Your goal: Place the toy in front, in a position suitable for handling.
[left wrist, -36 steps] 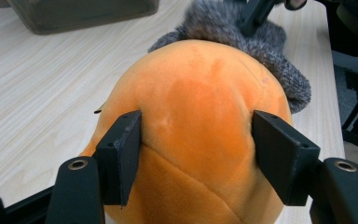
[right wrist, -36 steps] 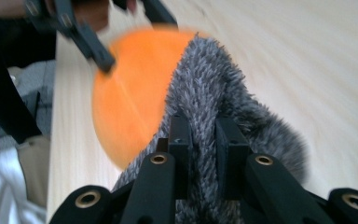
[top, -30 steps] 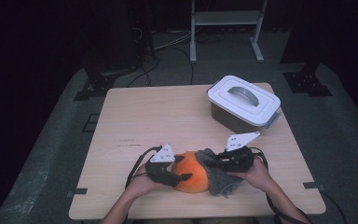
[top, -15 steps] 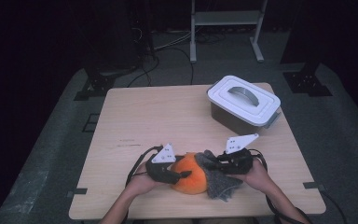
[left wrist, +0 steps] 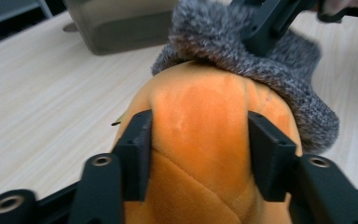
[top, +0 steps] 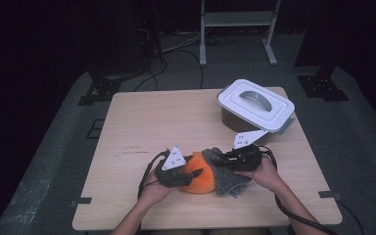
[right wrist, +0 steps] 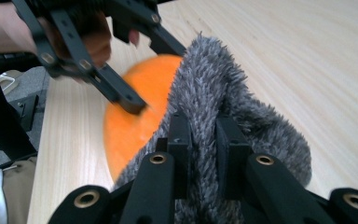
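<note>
Dark floor and cables ring the pale wooden tabletop (top: 142,122), a lidded grey container (top: 255,104) sitting at its upper right. Low centre, the left gripper (top: 194,174) has its jaws clamped on the orange plush toy (top: 199,180), while the right gripper (top: 221,157) pinches the grey furry cover (top: 227,176) between nearly closed jaws, cover draped over the toy's far end.

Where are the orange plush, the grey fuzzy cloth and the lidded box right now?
orange plush (left wrist: 200,112): left gripper view, its bare top between the jaws.
grey fuzzy cloth (right wrist: 205,88): right gripper view, the pinched edge.
lidded box (top: 274,107): high view, the white lid.
</note>
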`<state>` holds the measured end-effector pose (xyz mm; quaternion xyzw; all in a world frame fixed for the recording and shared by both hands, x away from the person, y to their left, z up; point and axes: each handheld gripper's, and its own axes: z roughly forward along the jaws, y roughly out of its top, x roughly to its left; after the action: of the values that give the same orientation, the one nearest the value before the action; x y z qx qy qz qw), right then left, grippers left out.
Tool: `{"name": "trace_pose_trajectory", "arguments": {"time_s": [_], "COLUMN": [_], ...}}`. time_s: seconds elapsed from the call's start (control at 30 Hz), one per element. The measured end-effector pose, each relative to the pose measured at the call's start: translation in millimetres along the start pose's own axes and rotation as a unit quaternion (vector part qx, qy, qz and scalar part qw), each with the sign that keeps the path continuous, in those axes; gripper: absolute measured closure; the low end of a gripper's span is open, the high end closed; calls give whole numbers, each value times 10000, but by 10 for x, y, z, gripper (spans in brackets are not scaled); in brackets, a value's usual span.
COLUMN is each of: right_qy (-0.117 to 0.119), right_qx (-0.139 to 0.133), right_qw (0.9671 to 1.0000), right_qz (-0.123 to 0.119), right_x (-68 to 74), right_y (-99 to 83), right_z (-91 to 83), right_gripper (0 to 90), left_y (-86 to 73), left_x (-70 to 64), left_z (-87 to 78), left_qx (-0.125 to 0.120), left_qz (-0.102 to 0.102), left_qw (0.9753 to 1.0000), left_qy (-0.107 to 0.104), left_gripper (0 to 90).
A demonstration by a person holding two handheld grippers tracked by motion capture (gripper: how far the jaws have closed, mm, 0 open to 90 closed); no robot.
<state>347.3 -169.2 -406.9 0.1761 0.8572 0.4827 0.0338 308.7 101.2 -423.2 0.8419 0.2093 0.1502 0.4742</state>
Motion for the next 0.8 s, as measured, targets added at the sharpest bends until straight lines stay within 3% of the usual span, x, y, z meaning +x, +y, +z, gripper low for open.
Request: {"name": "trace_pose_trajectory", "arguments": {"time_s": [0.13, 0.2, 0.3, 0.37, 0.4, 0.5, 0.7, 0.8], "right_qy": [46, 37, 123, 148, 159, 146, 49, 11], "right_qx": [-9, 35, 68, 75, 73, 73, 219, 228], "right_qw": [10000, 10000, 9997, 9995, 9994, 9996, 9997, 9996], "right_qz": [56, -68, -213, -275, -289, -248, 84, 146], "right_x": [2, 58, 131, 164, 174, 158, 14, -1], "right_y": [-119, -147, -161, -170, -178, -209, -375, -370], "right_z": [-6, -3, -11, -19, -22, -50, -124, -165], "right_gripper": [778, 780, 781, 780, 780, 779, 776, 777], "left_y": [18, 43, 56, 37, 22, -2, -48, -40], "left_x": [10, 34, 84, 101, 100, 61, 88, 76], "left_z": [-62, -81, -70, -53, -45, -36, -68, -76], "left_qx": [-48, -94, 13, 139, 164, 214, 264, 283], "left_qz": [-16, -114, -241, -249, -233, -68, -105, -38], "left_qw": [9996, 9990, 9987, 9985, 9981, 9984, 9977, 9979], "left_qy": [-291, -433, -456, -464, -542, -514, -608, -587], "left_gripper": [324, 237, 137, 135, 175, 298, 313, 313]}}
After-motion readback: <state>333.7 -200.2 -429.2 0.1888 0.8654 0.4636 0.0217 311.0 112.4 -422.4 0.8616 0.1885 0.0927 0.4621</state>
